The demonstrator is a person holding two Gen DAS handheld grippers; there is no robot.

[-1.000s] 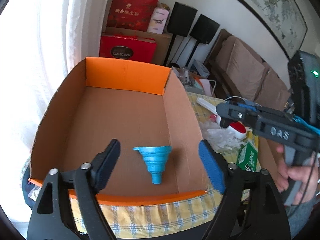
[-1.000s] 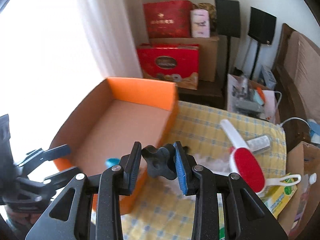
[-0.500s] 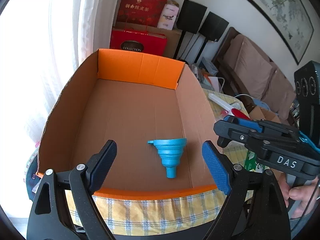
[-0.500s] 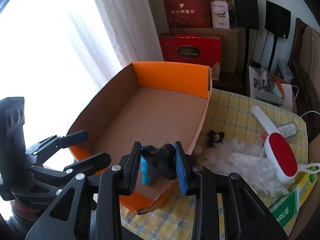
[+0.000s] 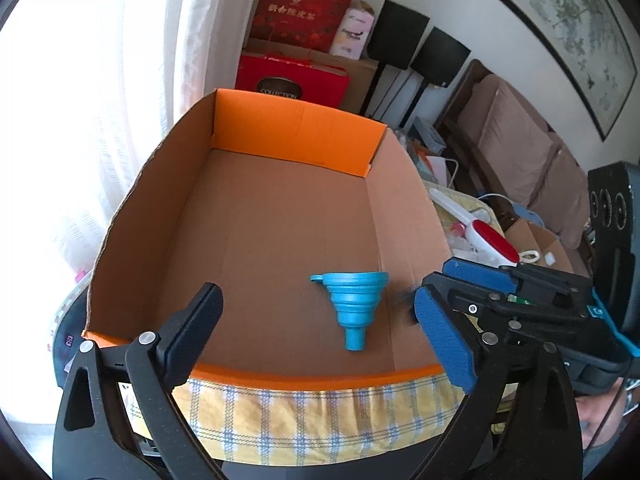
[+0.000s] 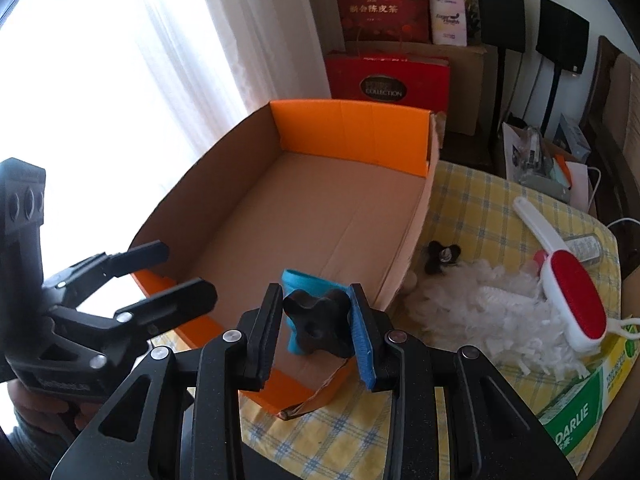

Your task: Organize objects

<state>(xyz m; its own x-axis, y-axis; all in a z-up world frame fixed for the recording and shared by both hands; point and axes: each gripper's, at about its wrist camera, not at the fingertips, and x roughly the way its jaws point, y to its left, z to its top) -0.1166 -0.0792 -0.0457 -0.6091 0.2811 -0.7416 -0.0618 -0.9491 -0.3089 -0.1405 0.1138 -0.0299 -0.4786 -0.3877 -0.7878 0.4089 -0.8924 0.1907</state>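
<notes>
An open cardboard box (image 5: 288,152) with orange end walls sits on a yellow checked cloth; it also shows in the right wrist view (image 6: 348,140). A blue collapsible funnel (image 5: 352,300) lies on its floor near the front right, partly hidden in the right wrist view (image 6: 298,280). My right gripper (image 6: 316,328) is shut on a black star-shaped knob (image 6: 316,324), held over the box's near right corner; it shows in the left wrist view (image 5: 480,280). My left gripper (image 5: 320,336) is open and empty at the box's front edge; it also shows in the right wrist view (image 6: 160,276).
On the cloth right of the box lie a second black knob (image 6: 442,256), white shredded filling (image 6: 492,308), a red-and-white lint brush (image 6: 568,288), a small can (image 6: 586,246) and a green Darlie box (image 6: 576,404). Red gift boxes, speakers and a sofa stand behind.
My right gripper has carried the black knob left, from above the cloth to the box's near right corner. The left gripper has drawn back slightly and stays open. The funnel has not moved.
</notes>
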